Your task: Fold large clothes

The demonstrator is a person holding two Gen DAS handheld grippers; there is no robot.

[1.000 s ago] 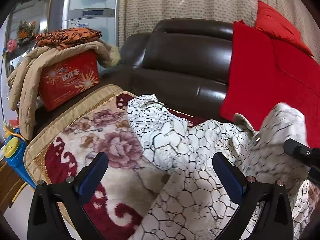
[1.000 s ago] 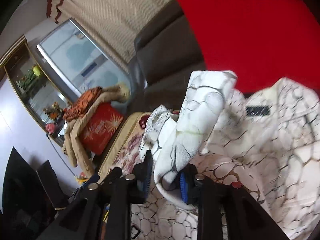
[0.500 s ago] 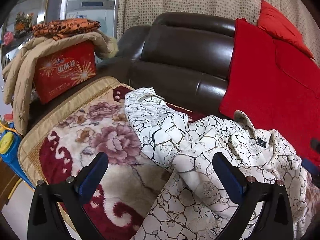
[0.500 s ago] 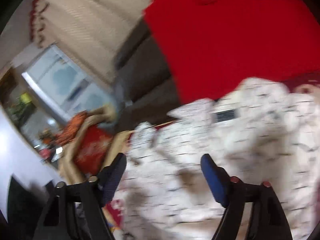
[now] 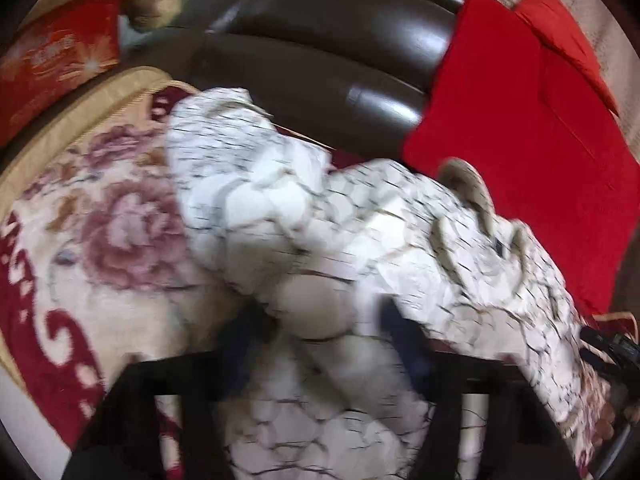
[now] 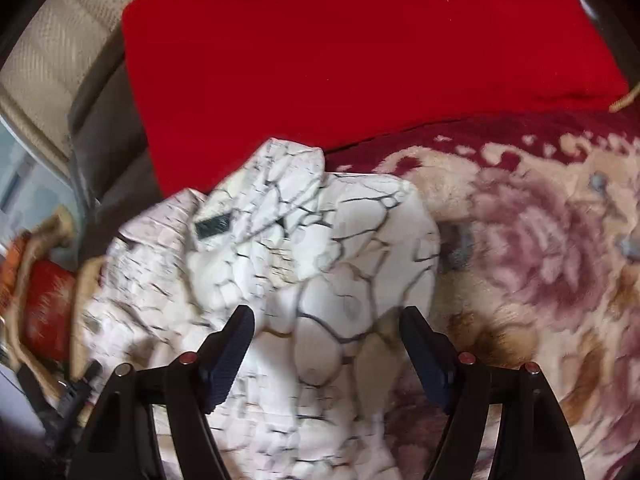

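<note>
A white garment with a dark crackle print (image 5: pixel 352 240) lies crumpled on the floral sofa blanket (image 5: pixel 100 216). In the left wrist view my left gripper (image 5: pixel 320 344) is low over the garment, its jaws apart with a bulge of fabric between them; the view is blurred. In the right wrist view the same garment (image 6: pixel 304 248), with its dark neck label (image 6: pixel 214 226), lies under my right gripper (image 6: pixel 328 344), which is open with fabric between the blue pads (image 6: pixel 230 360). The tip of the right gripper shows at the right edge of the left wrist view (image 5: pixel 612 348).
A dark brown leather sofa back (image 5: pixel 340 40) stands behind. Red cushions (image 5: pixel 532 120) lean at the right, also in the right wrist view (image 6: pixel 360 48). A red box under a beige coat (image 5: pixel 56 56) sits at the left end. Floral blanket extends right (image 6: pixel 540 260).
My right gripper let go of the garment's sleeve, opened, and swung over the collar area. My left gripper dropped forward onto the garment, its jaws narrower than before.
</note>
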